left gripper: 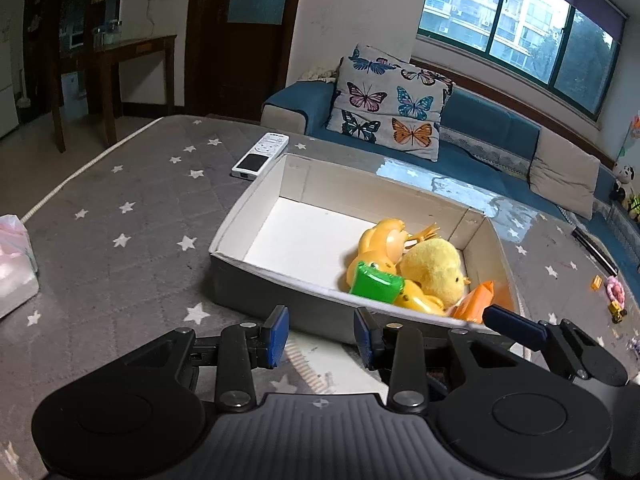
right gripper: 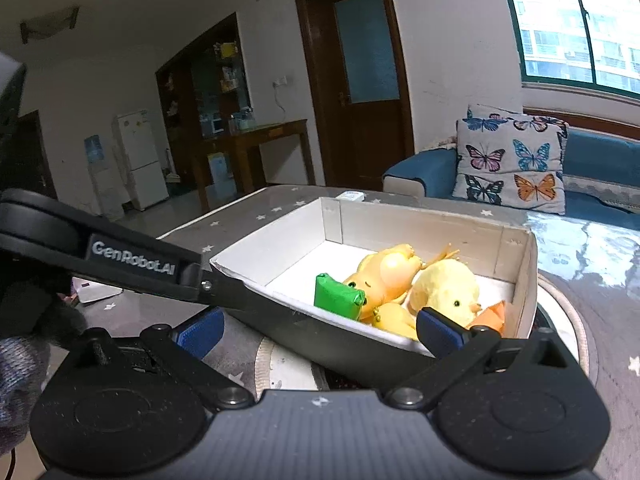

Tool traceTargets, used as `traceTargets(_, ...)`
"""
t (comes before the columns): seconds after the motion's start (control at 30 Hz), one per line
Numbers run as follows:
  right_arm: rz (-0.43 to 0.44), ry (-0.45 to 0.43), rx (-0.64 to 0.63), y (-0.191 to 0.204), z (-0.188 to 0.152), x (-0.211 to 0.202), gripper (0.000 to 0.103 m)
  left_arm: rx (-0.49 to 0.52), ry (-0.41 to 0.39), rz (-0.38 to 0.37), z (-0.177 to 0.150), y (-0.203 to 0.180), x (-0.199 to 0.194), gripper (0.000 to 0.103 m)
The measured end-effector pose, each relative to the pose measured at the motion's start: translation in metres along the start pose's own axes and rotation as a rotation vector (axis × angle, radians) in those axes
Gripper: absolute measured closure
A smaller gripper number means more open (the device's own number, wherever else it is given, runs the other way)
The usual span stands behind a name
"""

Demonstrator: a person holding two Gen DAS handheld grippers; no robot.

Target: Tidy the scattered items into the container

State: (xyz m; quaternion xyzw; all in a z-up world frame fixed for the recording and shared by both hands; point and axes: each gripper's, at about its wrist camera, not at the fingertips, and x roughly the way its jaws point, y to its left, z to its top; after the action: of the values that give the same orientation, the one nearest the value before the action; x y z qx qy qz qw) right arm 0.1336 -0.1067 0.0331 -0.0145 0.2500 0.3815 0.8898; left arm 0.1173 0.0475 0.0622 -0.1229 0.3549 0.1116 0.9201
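Your left tongs [left gripper: 320, 336] and right tongs [right gripper: 320, 330] both gape, gripping nothing, just short of the near wall of the box [left gripper: 280, 292] on the counter [left gripper: 120, 208], its long axis running left-right, toys [left gripper: 432, 268] piled inside nearer your right.
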Motion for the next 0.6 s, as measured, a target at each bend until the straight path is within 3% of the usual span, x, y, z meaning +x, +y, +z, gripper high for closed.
traceTargets(0.6, -0.136, 0.043, 0.067, 0.029, -0.010, 0.015, 0.000, 0.054, 0.038, -0.051, -0.009, 0.038, 0.013, 0.065)
